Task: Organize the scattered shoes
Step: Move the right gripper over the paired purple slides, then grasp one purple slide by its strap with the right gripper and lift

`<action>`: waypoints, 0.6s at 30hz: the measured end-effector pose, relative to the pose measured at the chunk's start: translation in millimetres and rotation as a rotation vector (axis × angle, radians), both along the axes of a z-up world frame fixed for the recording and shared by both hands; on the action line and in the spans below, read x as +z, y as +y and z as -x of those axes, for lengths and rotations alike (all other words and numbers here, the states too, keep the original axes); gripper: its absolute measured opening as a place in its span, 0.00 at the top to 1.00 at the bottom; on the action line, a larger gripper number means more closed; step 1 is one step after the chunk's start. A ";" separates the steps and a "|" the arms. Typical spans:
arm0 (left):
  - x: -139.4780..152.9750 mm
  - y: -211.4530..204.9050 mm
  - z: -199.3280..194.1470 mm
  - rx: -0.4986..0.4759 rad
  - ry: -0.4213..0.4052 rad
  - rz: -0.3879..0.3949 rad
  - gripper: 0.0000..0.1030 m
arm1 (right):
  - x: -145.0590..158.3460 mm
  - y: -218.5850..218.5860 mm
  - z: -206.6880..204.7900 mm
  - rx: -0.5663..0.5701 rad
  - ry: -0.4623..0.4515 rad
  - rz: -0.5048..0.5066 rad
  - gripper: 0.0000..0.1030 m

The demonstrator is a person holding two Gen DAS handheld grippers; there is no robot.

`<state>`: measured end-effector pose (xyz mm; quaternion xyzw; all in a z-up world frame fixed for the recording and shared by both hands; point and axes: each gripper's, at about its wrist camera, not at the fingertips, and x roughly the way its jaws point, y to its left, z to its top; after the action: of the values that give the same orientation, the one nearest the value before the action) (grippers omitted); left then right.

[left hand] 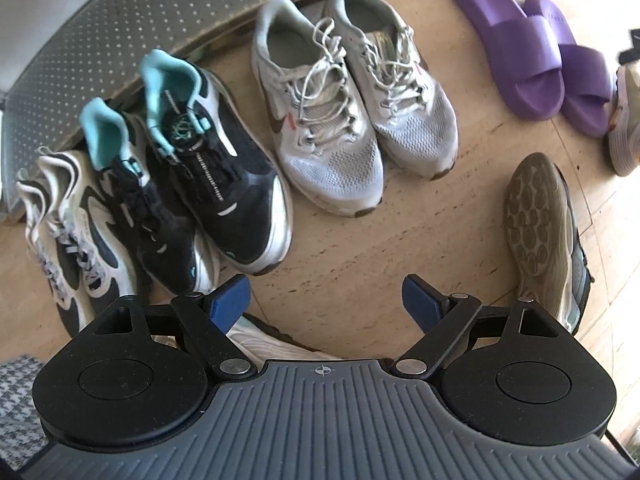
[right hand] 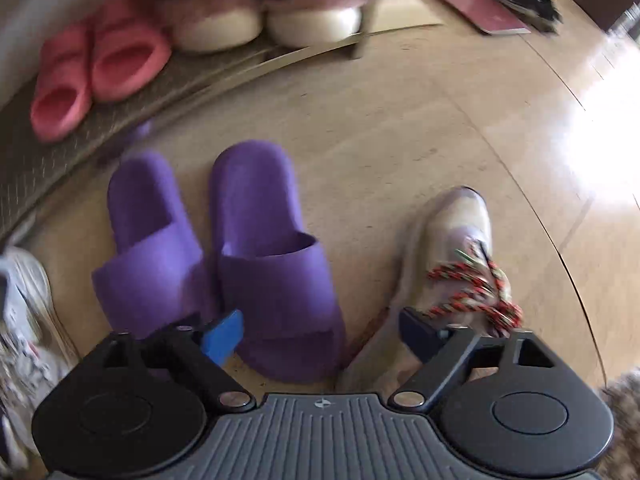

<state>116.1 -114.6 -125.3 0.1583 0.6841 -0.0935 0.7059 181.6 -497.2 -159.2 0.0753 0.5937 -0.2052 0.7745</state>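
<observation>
Taking the pair of purple foam slides [right hand: 216, 256] as the landmark: nearest the cameras, both grippers hang over the tan floor [left hand: 340, 248] with nothing in them, the left gripper [left hand: 326, 300] and the right gripper [right hand: 320, 332] each with its blue-padded fingers spread wide apart. Just right of the slides a single beige sneaker with red braided laces [right hand: 452, 264] lies alone, and left of them a grey shoe lies turned over, its lugged sole up [left hand: 540, 232]; these two look like what is left to sort. The slides themselves sit side by side. Farther left of them, a pair of white mesh running shoes [left hand: 352, 112] and a pair of black sneakers with teal lining [left hand: 192, 168] stand matched along the perforated metal shelf edge [left hand: 120, 28], with a white-and-navy sneaker [left hand: 76, 220] beyond. Behind the slides, on the shelf, coral slides [right hand: 96, 68] and fuzzy pink slippers [right hand: 264, 8] rest in pairs.
</observation>
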 end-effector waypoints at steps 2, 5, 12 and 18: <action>-4.5 4.0 -0.9 0.012 0.012 -0.017 0.15 | -14.1 3.0 -11.9 0.034 0.018 0.014 0.09; -10.7 10.6 -1.2 0.030 0.029 -0.041 0.15 | -35.2 7.4 -29.7 0.085 0.044 0.035 0.09; -19.3 26.5 6.1 0.042 0.053 -0.088 0.15 | -76.7 7.9 -53.4 0.077 0.100 0.001 0.04; -20.8 34.2 8.2 0.048 0.061 -0.104 0.15 | -98.0 23.0 -56.6 0.137 0.154 0.076 0.02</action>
<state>107.9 -80.4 -146.1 0.1756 0.7127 -0.0456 0.6776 238.2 -474.2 -257.2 -0.0110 0.6471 -0.1793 0.7410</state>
